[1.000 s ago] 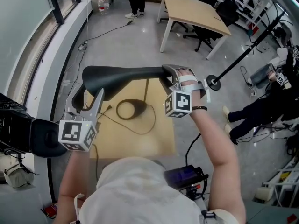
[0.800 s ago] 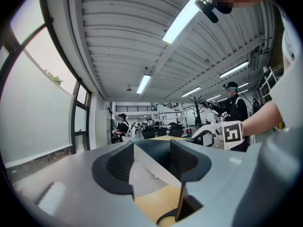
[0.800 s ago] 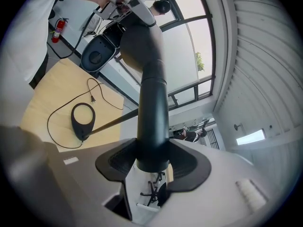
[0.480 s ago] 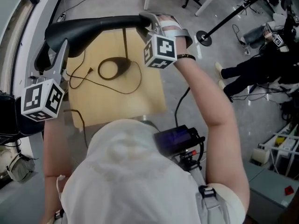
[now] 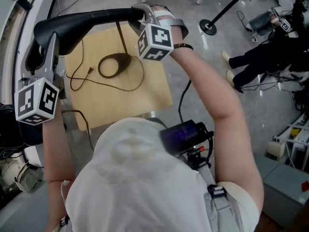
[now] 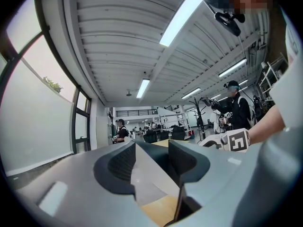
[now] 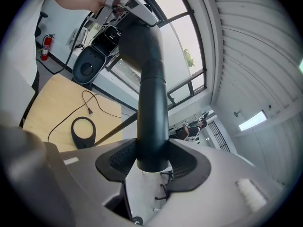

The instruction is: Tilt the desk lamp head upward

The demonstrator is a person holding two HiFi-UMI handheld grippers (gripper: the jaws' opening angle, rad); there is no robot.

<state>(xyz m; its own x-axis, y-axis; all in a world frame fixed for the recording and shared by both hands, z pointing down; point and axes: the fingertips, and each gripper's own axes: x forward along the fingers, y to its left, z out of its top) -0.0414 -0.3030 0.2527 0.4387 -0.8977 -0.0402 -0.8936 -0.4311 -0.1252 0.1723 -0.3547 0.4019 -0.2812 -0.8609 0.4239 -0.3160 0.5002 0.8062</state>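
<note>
The desk lamp's long black head (image 5: 82,21) lies almost level above the tan table (image 5: 149,93). Its thin pole (image 5: 123,41) runs down to the oval black base (image 5: 112,65). My right gripper (image 5: 138,13) is shut on the head's right end; in the right gripper view the black tube (image 7: 151,93) sits clamped between both pads of that gripper (image 7: 152,163). My left gripper (image 5: 48,41) is at the head's drooping left end, one finger lying along it. Its jaws have just been closing, but in the left gripper view a gap still shows between the pads of this gripper (image 6: 151,163), and nothing is pressed.
A black cable (image 5: 91,83) loops over the table from the base. A window wall and sill (image 5: 19,13) run along the left. A stand's round foot (image 5: 208,27) and a seated person (image 5: 270,57) are on the floor at the right. A black device (image 5: 186,135) hangs at my chest.
The left gripper has risen alongside the lamp head's left end. The right gripper keeps its hold on the right end. The whole scene has slid up and left in the head view.
</note>
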